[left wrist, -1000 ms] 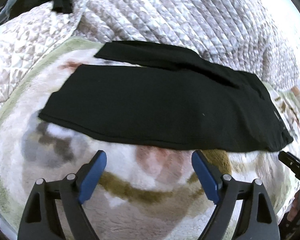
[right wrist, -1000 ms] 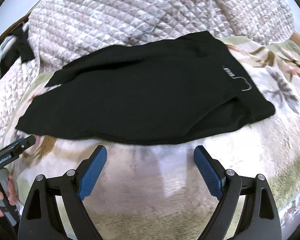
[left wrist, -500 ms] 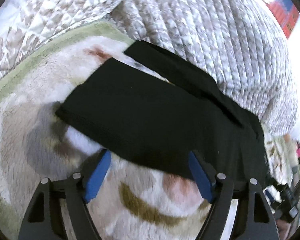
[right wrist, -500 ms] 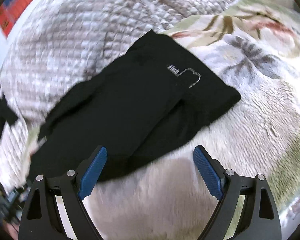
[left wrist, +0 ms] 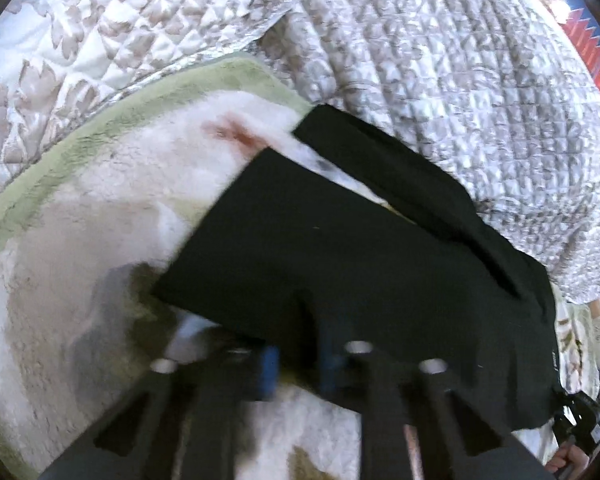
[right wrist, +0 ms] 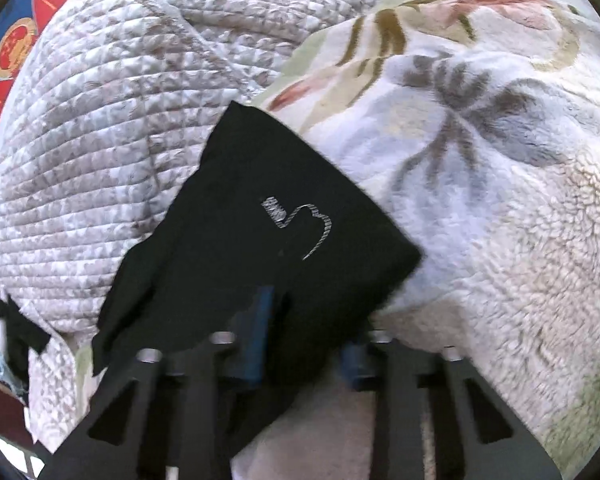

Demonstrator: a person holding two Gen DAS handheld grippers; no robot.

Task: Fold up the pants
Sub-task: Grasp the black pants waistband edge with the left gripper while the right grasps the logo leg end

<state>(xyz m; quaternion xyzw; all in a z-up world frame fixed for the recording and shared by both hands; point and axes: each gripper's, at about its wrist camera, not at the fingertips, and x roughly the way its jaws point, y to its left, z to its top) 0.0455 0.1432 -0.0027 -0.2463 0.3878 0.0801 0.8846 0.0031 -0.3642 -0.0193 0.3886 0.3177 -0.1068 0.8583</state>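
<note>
Both grippers, left (left wrist: 296, 360) and right (right wrist: 304, 344), just closed onto near edge of black pants (left wrist: 360, 264), cloth pinched between narrow jaws. Lying flat on fleecy blanket (left wrist: 80, 220) beside quilt (left wrist: 440, 60), long axis crosswise, waist with pale logo (right wrist: 300, 224) at right. Apparently folded leg over leg already; crosswise folds left.

Black pants (left wrist: 340, 264) flat on fleece blanket (left wrist: 80, 216) (floral), quilt (left wrist: 440, 60) behind.

Bright, even daylight; fisheye bending at the rims; foreground smeared by motion blur.
</note>
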